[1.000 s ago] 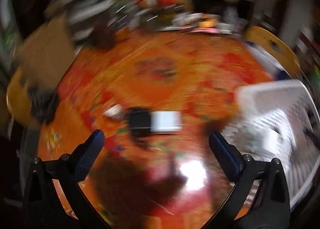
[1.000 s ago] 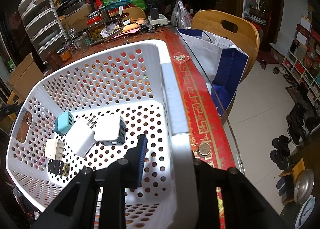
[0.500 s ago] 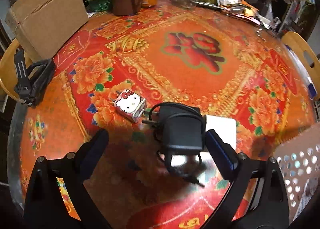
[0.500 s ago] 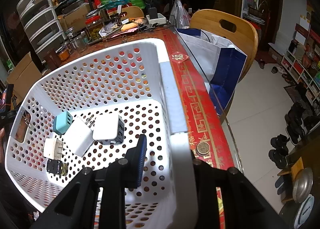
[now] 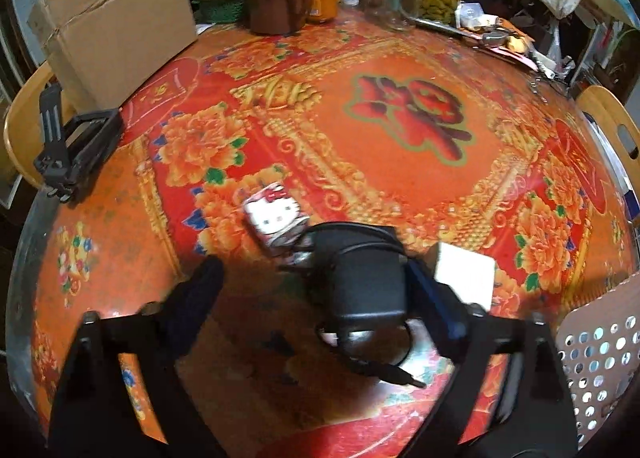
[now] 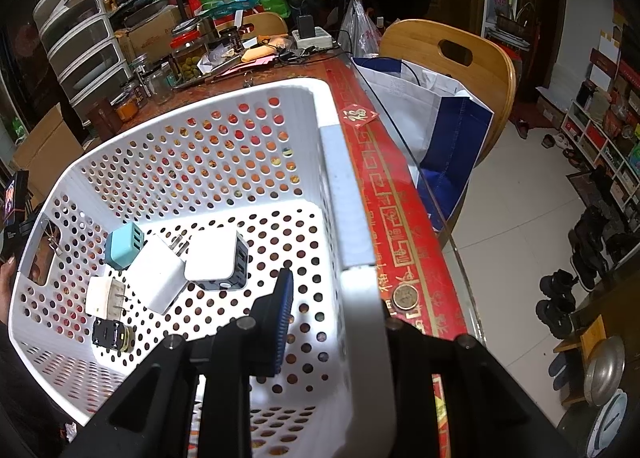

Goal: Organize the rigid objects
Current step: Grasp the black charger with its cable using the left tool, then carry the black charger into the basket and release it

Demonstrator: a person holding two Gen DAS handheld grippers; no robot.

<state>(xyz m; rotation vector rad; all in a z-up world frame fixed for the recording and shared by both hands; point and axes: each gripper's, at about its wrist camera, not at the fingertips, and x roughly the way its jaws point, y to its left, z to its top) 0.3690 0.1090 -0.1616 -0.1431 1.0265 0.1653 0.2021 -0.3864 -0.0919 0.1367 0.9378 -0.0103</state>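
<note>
Left claw (image 5: 316,286) wide around black adapter (image 5: 366,282)

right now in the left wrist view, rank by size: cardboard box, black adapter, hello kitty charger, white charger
1. cardboard box
2. black adapter, though nearness to the camera inflates it
3. hello kitty charger and white charger: look alike, and the white one is partly hidden

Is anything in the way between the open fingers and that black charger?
Nothing visible blocks it. The black charger already sits between the left gripper's fingers, close against the right one. The Hello Kitty charger and white charger lie just outside.
</note>
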